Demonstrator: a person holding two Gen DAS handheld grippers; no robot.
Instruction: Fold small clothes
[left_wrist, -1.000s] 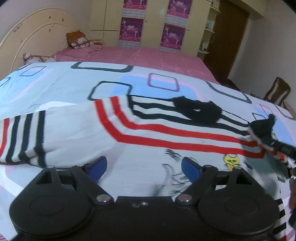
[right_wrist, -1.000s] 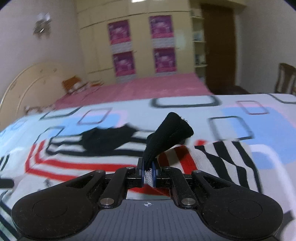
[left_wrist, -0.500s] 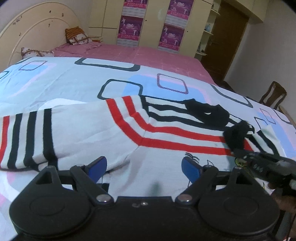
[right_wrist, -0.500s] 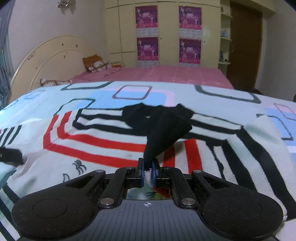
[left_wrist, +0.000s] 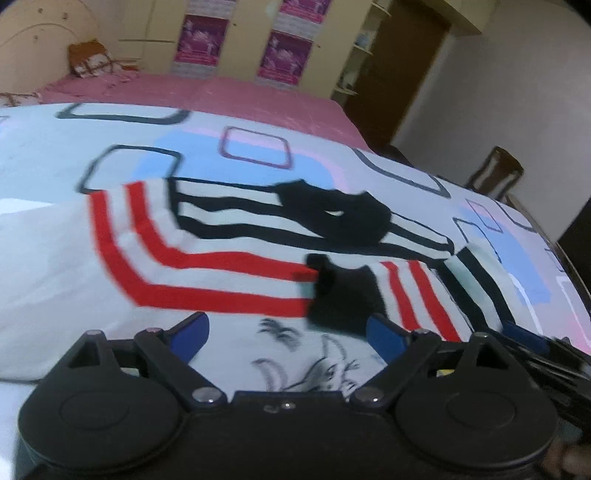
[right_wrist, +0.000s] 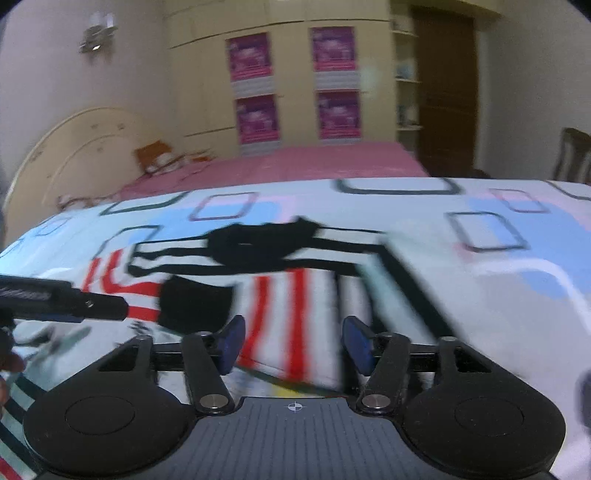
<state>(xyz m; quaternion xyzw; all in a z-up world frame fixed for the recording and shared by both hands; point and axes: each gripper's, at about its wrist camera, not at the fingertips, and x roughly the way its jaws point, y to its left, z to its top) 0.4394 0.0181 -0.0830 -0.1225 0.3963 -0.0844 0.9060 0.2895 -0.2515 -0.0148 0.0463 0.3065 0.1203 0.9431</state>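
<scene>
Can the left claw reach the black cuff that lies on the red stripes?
Probably yes. The left claw is opening with nothing between its fingers, and the black cuff lies flat just ahead, uncovered; the right claw has nothing between its fingers.

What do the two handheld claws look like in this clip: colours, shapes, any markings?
Both match: a black body with two round black discs, black linkage arms on silver pivot pins, and blue pads on the fingers. The left claw shows small screws at its centre. The right claw has a ribbed grey top plate with a small white crosshair mark. No cables or sleeves show.
</scene>
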